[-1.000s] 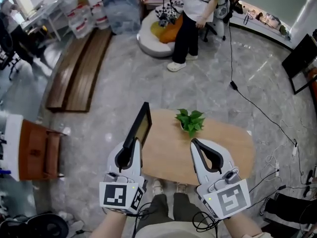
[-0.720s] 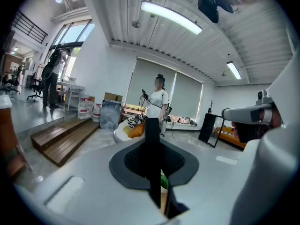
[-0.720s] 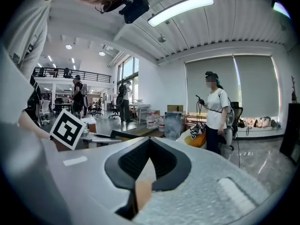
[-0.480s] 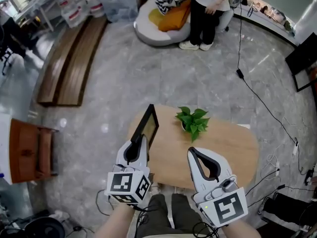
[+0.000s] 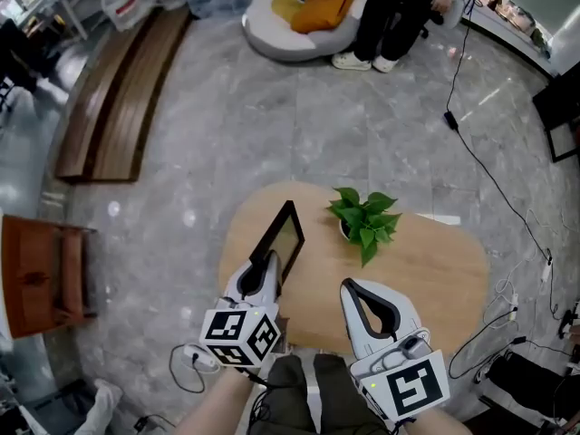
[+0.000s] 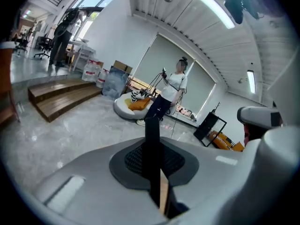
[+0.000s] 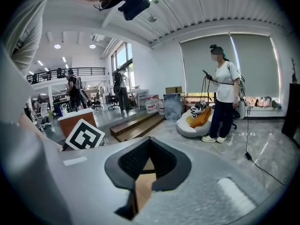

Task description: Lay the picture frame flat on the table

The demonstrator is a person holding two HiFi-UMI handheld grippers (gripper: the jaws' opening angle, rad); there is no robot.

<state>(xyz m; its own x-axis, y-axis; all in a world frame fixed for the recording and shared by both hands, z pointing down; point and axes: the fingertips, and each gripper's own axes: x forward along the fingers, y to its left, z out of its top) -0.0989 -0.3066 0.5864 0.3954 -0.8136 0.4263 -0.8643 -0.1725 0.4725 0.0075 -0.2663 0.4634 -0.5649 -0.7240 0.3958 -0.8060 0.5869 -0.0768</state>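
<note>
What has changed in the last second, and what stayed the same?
Both grippers have come down toward the table. The left gripper has carried the picture frame lower; it is tilted over the table's left part, not yet flat. Unchanged: the left jaws stay clamped on the frame, the right gripper is shut and empty, the plant sits in place.

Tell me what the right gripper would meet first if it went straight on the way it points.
Probably the bare table top: the right gripper tilts down toward the stretch between the picture frame and the potted plant, though depth is unclear.
</note>
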